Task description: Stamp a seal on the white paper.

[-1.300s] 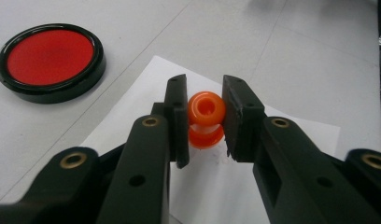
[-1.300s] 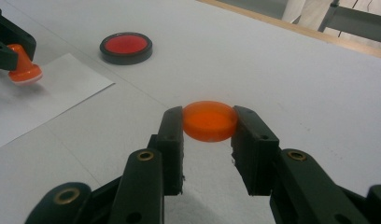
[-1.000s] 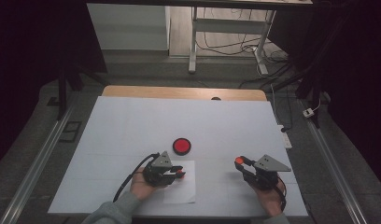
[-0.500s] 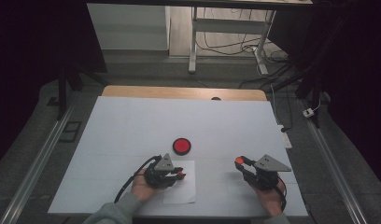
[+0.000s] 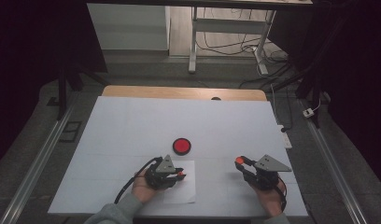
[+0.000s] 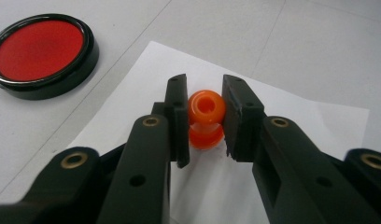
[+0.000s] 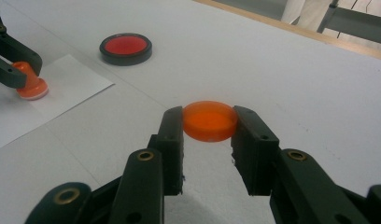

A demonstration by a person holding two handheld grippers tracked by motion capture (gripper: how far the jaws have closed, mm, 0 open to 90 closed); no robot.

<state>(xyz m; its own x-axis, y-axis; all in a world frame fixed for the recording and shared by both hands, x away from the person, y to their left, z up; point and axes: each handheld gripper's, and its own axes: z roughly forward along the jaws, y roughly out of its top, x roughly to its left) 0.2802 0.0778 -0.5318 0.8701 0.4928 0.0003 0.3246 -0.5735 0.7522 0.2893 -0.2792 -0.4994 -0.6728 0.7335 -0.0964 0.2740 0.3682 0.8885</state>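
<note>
The left claw [image 6: 205, 122] is closed on a small orange stamp [image 6: 206, 117], its two black jaws pressing the rounded knob from either side. The stamp stands upright with its base down on a white sheet of paper [image 6: 291, 105]. In the high view the left claw [image 5: 180, 174] sits over the same sheet [image 5: 186, 192], held by the person's left hand [image 5: 143, 185], with a black cable curling away behind it.

The right claw [image 7: 208, 125] grips a flat orange disc [image 7: 210, 120] by its edge, one jaw on each side, the disc lying level just above the white counter [image 7: 291, 70]. In the high view the right claw [image 5: 242, 162] is at the near right of the counter [image 5: 132, 121], well apart from the left one, in the person's right hand [image 5: 270, 198], a grey three-cornered plate on top.

Beyond the paper's far edge, between the two claws but farther out, a round black-rimmed dish with a red centre [image 5: 181, 146] rests on the counter. The left gripper view shows it [image 6: 39, 53] up and to the left of the jaws, just off the paper; the right gripper view shows it [image 7: 125, 47] beyond the stamp [image 7: 29, 81].
</note>
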